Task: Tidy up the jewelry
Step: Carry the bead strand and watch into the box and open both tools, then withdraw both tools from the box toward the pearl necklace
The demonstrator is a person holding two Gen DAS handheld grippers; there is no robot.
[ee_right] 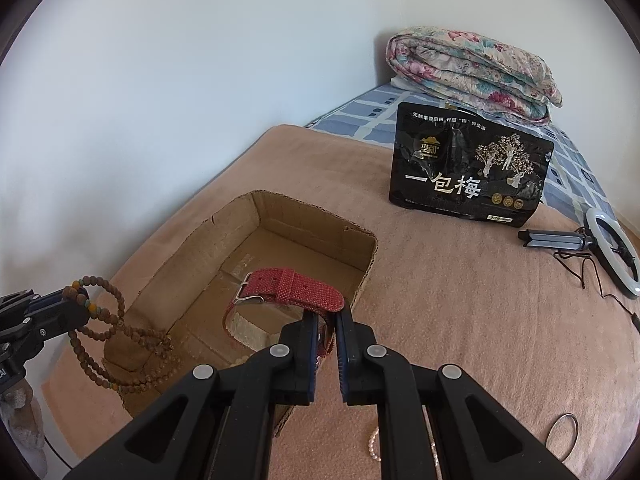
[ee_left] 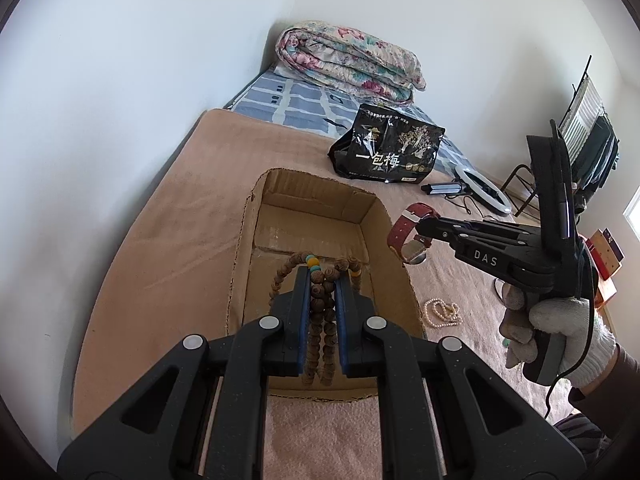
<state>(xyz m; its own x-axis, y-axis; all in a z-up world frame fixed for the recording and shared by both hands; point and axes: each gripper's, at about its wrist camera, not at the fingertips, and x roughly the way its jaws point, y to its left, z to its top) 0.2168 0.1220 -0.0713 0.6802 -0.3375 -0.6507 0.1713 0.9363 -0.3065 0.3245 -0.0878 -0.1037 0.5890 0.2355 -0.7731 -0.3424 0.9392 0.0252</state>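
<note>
Bed (ee_right: 460,320) covered near end by tan plush blanket (ee_left: 168,216); blue checked sheet (ee_left: 296,104) shows at far end. On blanket: open cardboard box (ee_right: 362,276) left of centre, black snack bag (ee_right: 468,172) standing beyond it, ring light (ee_right: 612,256) with folded stand far right, pearl strand (ee_left: 442,312) right of box. Folded floral quilt (ee_right: 472,72) on sheet, far end.

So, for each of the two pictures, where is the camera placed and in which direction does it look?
Left wrist: on the left tool, looking down into the cardboard box; the tool is shut on the wooden beads; the right tool and gloved hand show.
Right wrist: on the right tool, looking over the box; it is shut on the red watch; the left tool shows.
Shared: box, beads, watch, black bag, quilt.
</note>
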